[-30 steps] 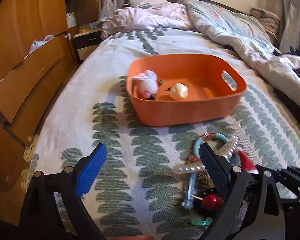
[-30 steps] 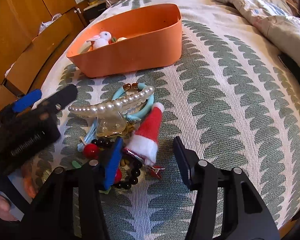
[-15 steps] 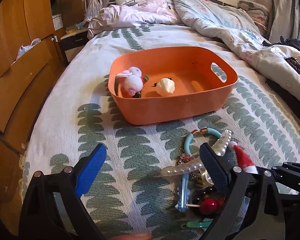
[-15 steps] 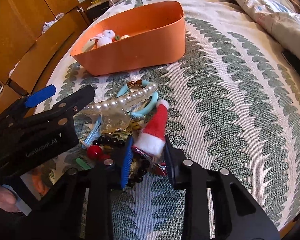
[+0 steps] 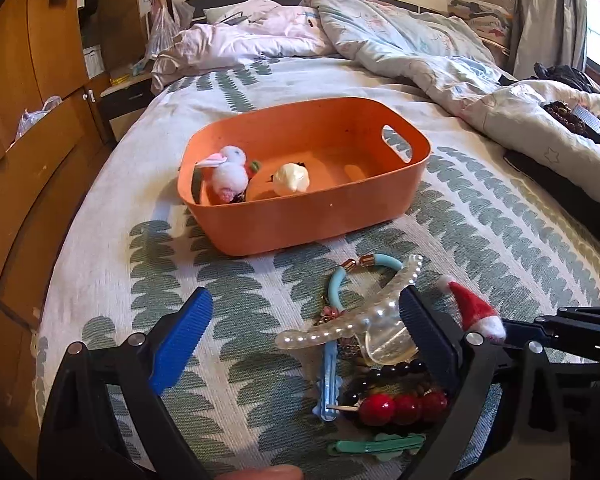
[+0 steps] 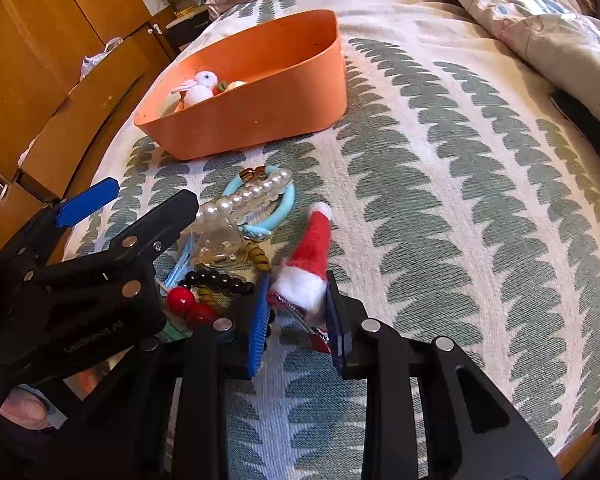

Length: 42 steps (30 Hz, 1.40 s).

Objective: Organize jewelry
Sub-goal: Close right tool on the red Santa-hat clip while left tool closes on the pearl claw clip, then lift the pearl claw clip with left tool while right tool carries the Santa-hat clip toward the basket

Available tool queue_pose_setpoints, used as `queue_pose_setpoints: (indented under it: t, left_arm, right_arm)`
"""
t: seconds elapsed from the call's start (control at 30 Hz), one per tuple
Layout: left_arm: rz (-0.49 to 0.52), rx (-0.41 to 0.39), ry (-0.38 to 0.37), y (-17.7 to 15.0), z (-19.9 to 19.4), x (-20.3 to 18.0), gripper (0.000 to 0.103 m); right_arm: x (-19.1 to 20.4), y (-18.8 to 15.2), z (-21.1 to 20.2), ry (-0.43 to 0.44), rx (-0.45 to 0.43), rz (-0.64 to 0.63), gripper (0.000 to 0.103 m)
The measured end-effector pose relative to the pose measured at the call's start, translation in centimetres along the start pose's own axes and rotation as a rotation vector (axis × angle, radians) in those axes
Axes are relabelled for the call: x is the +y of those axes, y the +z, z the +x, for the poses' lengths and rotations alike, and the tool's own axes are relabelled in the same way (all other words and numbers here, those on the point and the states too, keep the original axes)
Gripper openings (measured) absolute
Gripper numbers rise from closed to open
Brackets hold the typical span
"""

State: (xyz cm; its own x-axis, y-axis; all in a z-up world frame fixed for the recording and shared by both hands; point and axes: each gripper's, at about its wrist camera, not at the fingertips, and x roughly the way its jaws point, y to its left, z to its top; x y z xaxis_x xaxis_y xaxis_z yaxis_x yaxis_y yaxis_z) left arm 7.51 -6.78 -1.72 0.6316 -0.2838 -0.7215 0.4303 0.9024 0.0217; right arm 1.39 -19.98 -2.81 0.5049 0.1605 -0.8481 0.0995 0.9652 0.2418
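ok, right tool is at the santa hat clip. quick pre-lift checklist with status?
1. Right tool, jaws just been closing, pads against the white brim of the red felt santa hat clip: ok.
2. Grip firm: cannot tell.
3. Clip free of the black bead bracelet: cannot tell, its metal end is partly hidden.
4. Left tool open, holding nothing: ok.
5. Left tool clear of the lift path: not ok, its finger sits over the pearl claw clip close by.
6. Orange plastic bin has bare floor for the drop: ok.
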Motion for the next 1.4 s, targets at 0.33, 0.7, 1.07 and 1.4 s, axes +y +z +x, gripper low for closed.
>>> queue_pose_setpoints:
  t: [0.33, 0.7, 1.07, 1.4]
  left_arm:
    - [0.045, 0.027, -0.006, 0.3, 1.6, -1.0, 0.093]
    - [0.078, 0.072, -0.007, 0.5, 3.3, -2.3, 0.089]
    - [0.107, 0.097, -0.035, 0.2, 3.2, -3.3, 0.041]
    - [0.054, 0.133, -0.094, 0.8, 3.5, -2.3, 0.027]
  right_arm:
    - [-1.4, -0.6, -1.0, -0.019, -0.008, 0.036, 0.026]
    - [-1.5, -0.5, -1.0, -0.02, -0.006, 0.036, 0.026]
    - [-1.3, -0.3, -0.9, -0.01, -0.006, 0.033, 0.026]
    - [-1.2, -0.3, -1.0, -0.003, -0.012, 0.035, 0.026]
